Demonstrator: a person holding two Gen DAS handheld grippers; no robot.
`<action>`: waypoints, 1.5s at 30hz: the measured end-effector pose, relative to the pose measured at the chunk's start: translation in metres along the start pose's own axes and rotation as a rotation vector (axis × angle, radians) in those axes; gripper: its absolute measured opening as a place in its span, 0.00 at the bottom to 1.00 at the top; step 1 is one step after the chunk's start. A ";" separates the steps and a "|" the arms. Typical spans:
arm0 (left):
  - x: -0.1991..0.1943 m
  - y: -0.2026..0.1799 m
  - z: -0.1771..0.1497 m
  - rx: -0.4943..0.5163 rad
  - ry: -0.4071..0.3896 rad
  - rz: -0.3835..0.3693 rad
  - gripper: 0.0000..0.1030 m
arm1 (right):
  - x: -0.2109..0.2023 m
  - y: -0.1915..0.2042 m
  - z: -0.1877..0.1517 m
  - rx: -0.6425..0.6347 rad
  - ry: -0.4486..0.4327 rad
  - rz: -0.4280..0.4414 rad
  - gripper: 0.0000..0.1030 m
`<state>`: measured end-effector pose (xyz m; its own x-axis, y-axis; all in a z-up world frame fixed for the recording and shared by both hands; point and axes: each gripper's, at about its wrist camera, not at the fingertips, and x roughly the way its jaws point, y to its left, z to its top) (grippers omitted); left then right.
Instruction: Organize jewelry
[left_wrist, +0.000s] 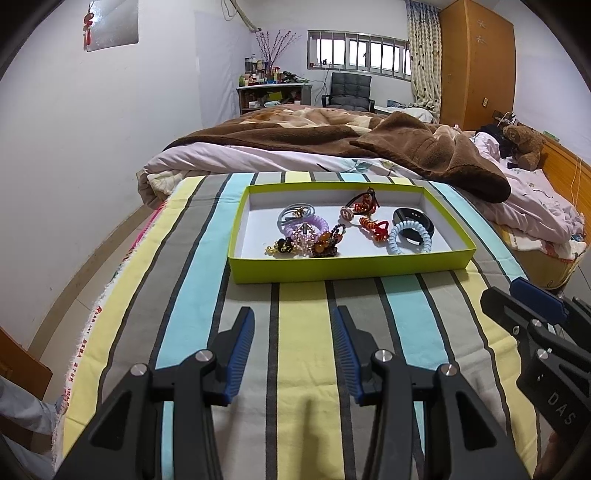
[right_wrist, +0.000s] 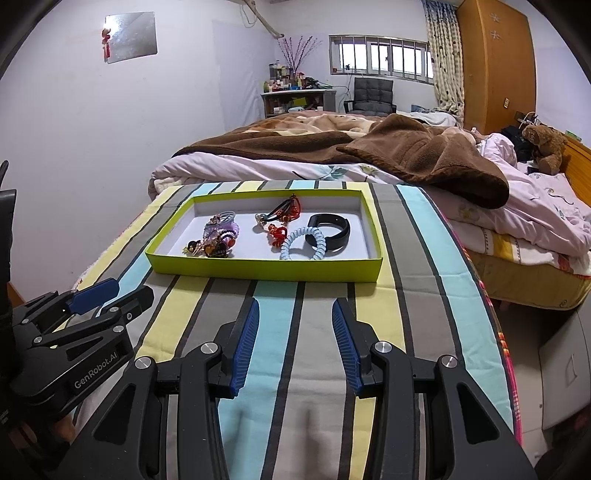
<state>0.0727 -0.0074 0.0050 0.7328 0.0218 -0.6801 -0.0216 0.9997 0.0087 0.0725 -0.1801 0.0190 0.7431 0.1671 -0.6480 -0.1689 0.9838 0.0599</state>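
A lime-green shallow box (left_wrist: 347, 267) (right_wrist: 258, 269) sits on the striped cloth ahead of both grippers. Inside lie a purple coil tie with beaded pieces (left_wrist: 306, 230) (right_wrist: 221, 232), red ornaments (left_wrist: 373, 225) (right_wrist: 277, 232), a light-blue coil tie (left_wrist: 402, 242) (right_wrist: 303, 243) and a black wristband (left_wrist: 413, 218) (right_wrist: 328, 227). My left gripper (left_wrist: 293, 350) is open and empty, short of the box's near wall. My right gripper (right_wrist: 295, 343) is open and empty, also short of the box. Each gripper shows at the other view's edge (left_wrist: 535, 325) (right_wrist: 92, 306).
The striped cloth (left_wrist: 303, 332) (right_wrist: 295, 314) covers the raised surface and drops off at left and right. A bed with a brown blanket (left_wrist: 406, 147) (right_wrist: 424, 155) lies behind the box. A teddy bear (left_wrist: 524, 144) sits far right. Shelf and chair stand at the far wall.
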 end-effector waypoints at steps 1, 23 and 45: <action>0.000 0.000 0.000 -0.002 0.000 0.000 0.44 | 0.000 0.000 0.000 0.001 0.000 -0.001 0.41; -0.001 0.001 -0.002 -0.001 0.003 -0.005 0.44 | 0.000 -0.002 -0.002 0.007 0.006 0.005 0.41; 0.000 -0.001 -0.002 0.002 0.004 -0.008 0.44 | 0.000 -0.002 -0.003 0.007 0.006 0.005 0.41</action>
<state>0.0714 -0.0081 0.0039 0.7304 0.0139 -0.6828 -0.0146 0.9999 0.0048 0.0709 -0.1821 0.0170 0.7381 0.1717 -0.6524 -0.1683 0.9834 0.0685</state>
